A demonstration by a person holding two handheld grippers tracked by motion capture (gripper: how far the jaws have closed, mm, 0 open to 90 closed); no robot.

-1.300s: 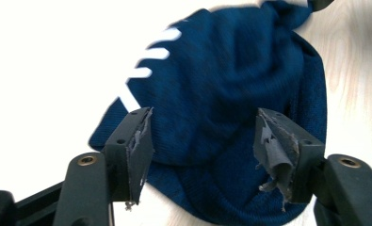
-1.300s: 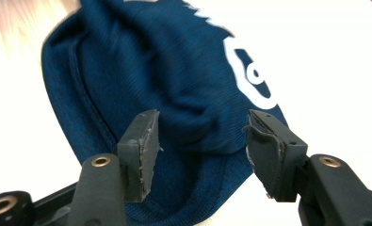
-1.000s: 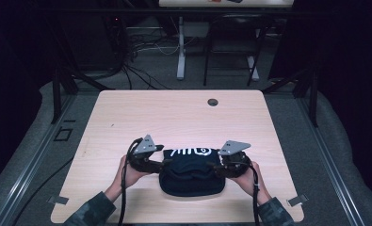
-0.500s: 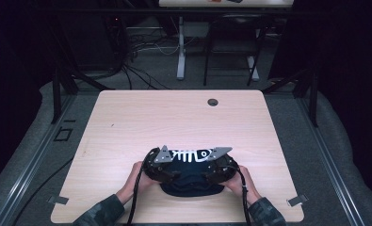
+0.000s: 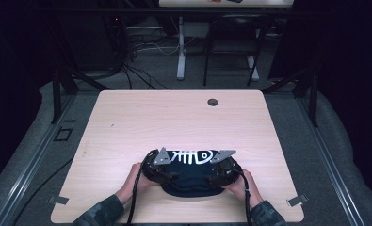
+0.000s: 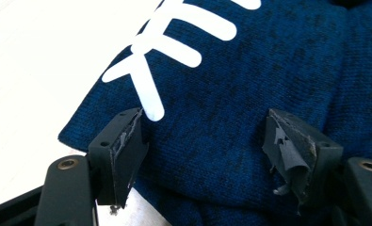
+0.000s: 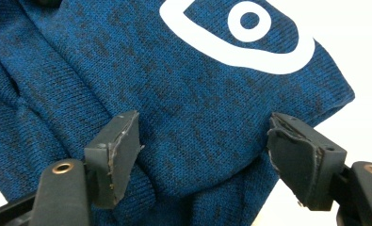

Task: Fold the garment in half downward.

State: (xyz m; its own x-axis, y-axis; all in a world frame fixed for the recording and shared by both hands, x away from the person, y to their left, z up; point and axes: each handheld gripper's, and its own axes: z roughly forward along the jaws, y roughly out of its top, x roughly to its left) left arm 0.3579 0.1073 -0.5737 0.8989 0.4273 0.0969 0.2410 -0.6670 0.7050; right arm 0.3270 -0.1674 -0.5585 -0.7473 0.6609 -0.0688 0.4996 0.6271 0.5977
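Now my left claw (image 6: 202, 141) and right claw (image 7: 205, 146), jaws just opening, stand apart over the blue sweater (image 5: 190, 176) near the tabletop's (image 5: 174, 117) front edge.

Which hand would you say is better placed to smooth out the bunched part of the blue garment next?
Right, probably. The right gripper sits open over the garment's bunched folds; the left gripper, also open, lies over flat fabric.

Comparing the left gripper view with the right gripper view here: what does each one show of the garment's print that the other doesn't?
Left gripper view: the white fish-bone ribs of the print, above the left gripper. Right gripper view: the white fish head with its round eye, above the right gripper. Both: the dark blue knit garment lying on the light wooden table, with open jaws over the cloth.
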